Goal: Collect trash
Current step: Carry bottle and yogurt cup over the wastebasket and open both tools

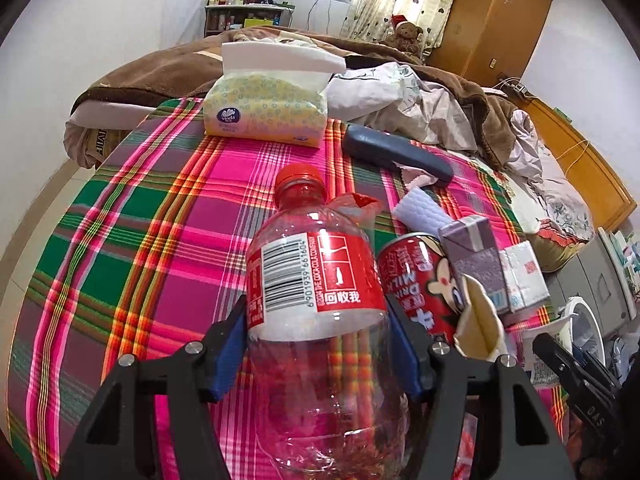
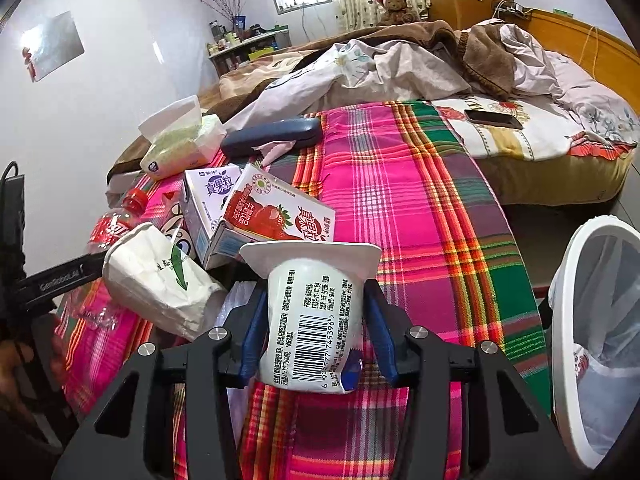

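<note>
A: What is closest in?

B: The left gripper [image 1: 320, 344] has its blue fingers [image 1: 228, 356] pressed on both sides of an empty plastic bottle [image 1: 316, 300] with a red cap and red label. The right gripper [image 2: 316, 340] grips a white yogurt cup [image 2: 316, 312], lying with its rim pointing away, barcode up. Both pieces look held just above the plaid cloth [image 2: 420, 216] on the tabletop.

A: And the bin?

B: A white bin [image 2: 592, 320] with a clear liner stands off the cloth's right edge, close to the right gripper. Something small with red print already lies at its bottom, so I judge one piece is in.

A: What remains?

B: Beside the held items: a crumpled paper cup [image 2: 156, 284], a red milk can [image 1: 416, 276], a strawberry carton [image 2: 276, 212] and a purple carton [image 2: 208, 200] touching each other, and a crumpled white wrapper [image 1: 420, 208]. Further back lie a dark case [image 2: 272, 136] with a pink tissue scrap [image 2: 276, 148] on it, and a tissue pack [image 2: 180, 140], likely not trash. Beyond is the unmade bed [image 2: 480, 80].

A: So, early on?

B: I'd say so: two in hand, most still waiting.
</note>
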